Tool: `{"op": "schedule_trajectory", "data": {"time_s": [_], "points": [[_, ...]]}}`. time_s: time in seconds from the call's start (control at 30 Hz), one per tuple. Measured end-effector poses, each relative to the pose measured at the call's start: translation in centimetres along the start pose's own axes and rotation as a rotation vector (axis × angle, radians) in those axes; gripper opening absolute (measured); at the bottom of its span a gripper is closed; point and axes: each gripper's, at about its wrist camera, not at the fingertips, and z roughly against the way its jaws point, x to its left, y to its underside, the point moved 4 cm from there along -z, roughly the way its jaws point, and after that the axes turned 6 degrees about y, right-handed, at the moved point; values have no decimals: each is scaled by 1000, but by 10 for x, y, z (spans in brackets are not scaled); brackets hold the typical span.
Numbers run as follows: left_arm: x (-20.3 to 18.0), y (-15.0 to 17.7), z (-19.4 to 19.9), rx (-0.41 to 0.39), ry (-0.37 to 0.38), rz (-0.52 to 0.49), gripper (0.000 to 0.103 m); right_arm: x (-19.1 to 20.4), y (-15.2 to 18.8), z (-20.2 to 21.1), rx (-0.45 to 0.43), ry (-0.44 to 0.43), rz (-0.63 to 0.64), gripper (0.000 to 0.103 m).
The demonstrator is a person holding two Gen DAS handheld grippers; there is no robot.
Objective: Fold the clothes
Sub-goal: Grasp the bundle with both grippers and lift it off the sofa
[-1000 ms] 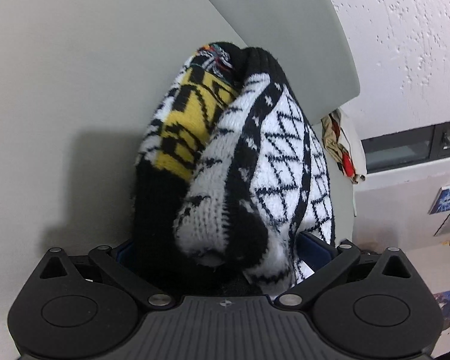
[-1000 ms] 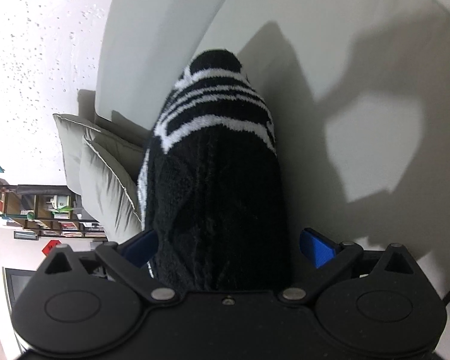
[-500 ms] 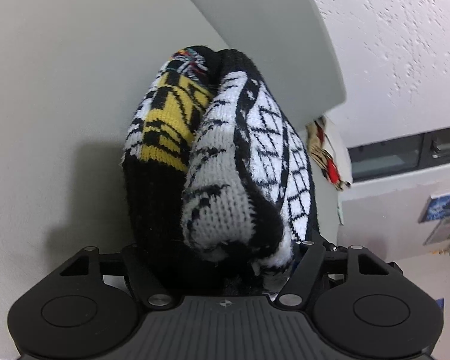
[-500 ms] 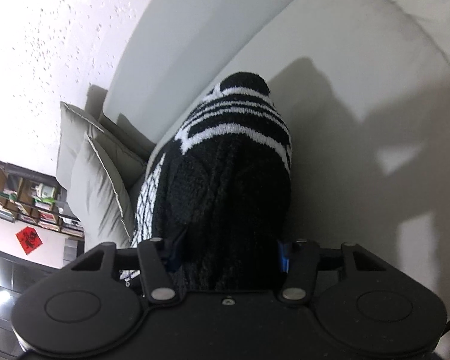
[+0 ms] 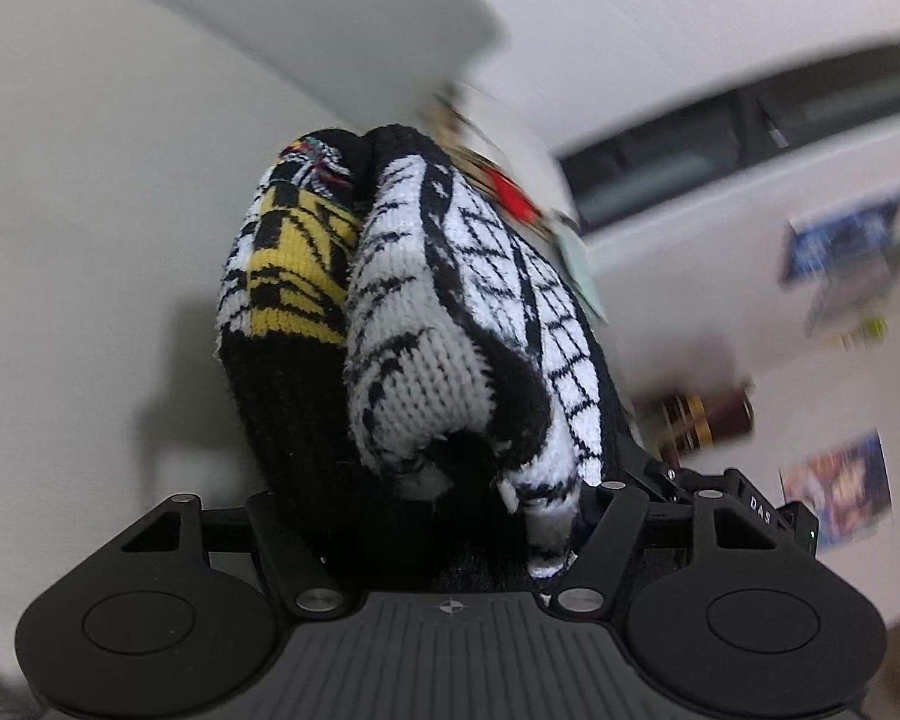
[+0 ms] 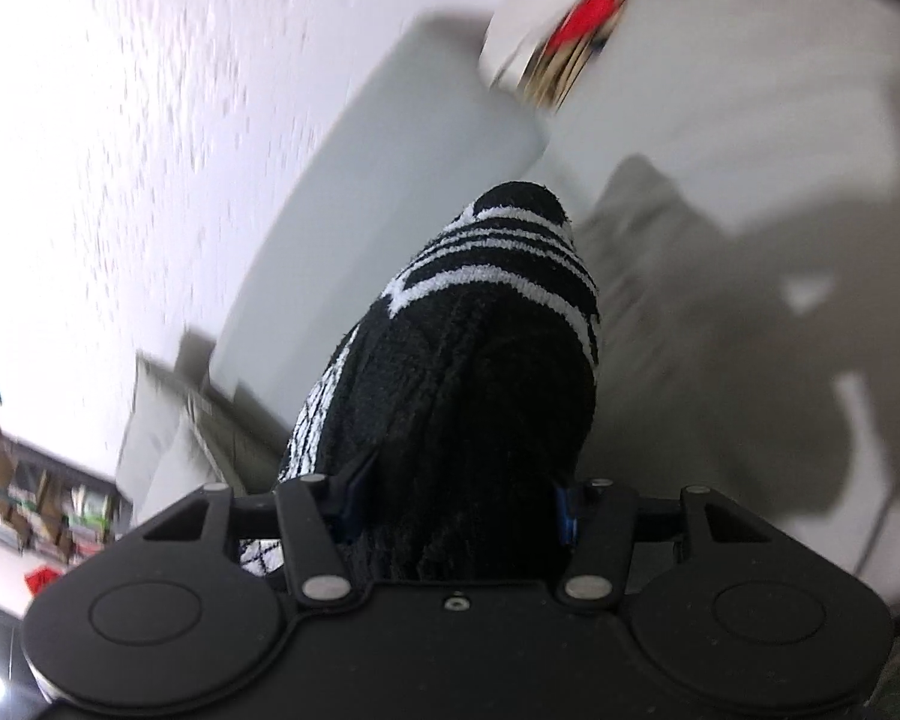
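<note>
1. While both grippers are clamped on the same knitted sweater (image 5: 450,324), the garment lies directly ahead of each one, bunched between its jaws and running forward along the fingers.
2. Left gripper (image 5: 450,516): jaws partly closed, pressing a thick bundle of black, white and yellow knit. The bundle fills the whole gap between them.
3. Right gripper (image 6: 456,498): jaws partly closed on a black section of the sweater (image 6: 474,372) with white stripes at its far end. The blue pads (image 6: 561,510) bear against the fabric on both sides.
4. Below and behind the sweater lies the pale seat of a sofa (image 6: 720,192), with its backrest (image 6: 390,192) along the far edge and cushions (image 6: 162,450) at one end. Whether any fabric touches the seat cannot be told; the held bundles hide the rest of the garment.
5. Judgement: the span of sweater between the two grippers is the long axis that the fold turns on. Neither gripper is nearer; each holds one end.
6. Judgement: the next move calls for both grippers travelling together, keeping that span taut and parallel to the backrest edge.
</note>
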Motion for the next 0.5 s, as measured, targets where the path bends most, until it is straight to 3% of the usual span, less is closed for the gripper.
{"op": "schedule_trajectory", "data": {"time_s": [0.13,0.3,0.4,0.5], "points": [[-52,8,-60,41,57,-85,64,-34,-25,64,-119,19,-11,53],[-111,10,-134,35,109,-167,64,-63,-81,122,-258,14,16,53],[-124,7,-178,14,116,-201,64,-85,-108,133,-310,-9,25,53],[-107,3,-227,19,42,-239,65,-125,-134,122,-338,2,24,55]]}}
